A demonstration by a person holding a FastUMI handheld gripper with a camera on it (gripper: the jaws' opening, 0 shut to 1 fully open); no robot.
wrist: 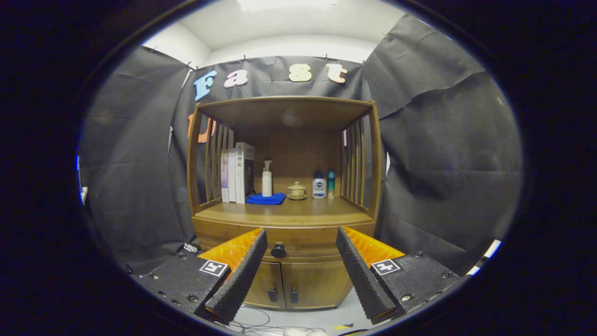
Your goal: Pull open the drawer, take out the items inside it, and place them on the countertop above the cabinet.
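Gripper [301, 235] spread wide, nothing held between the fingers. Beyond the left finger [240, 275], on the tabletop [284, 212] of the wooden cabinet [284, 186] — upright books [238, 172], then a white pump bottle [267, 179] standing on a folded blue cloth [266, 199]. Straight ahead, between the fingers, the closed drawer [298, 240] with its dark knob [278, 250], nearer the left finger. Farther right — a small lidded pot [296, 190], two small bottles [324, 185], beyond the right finger [361, 275].
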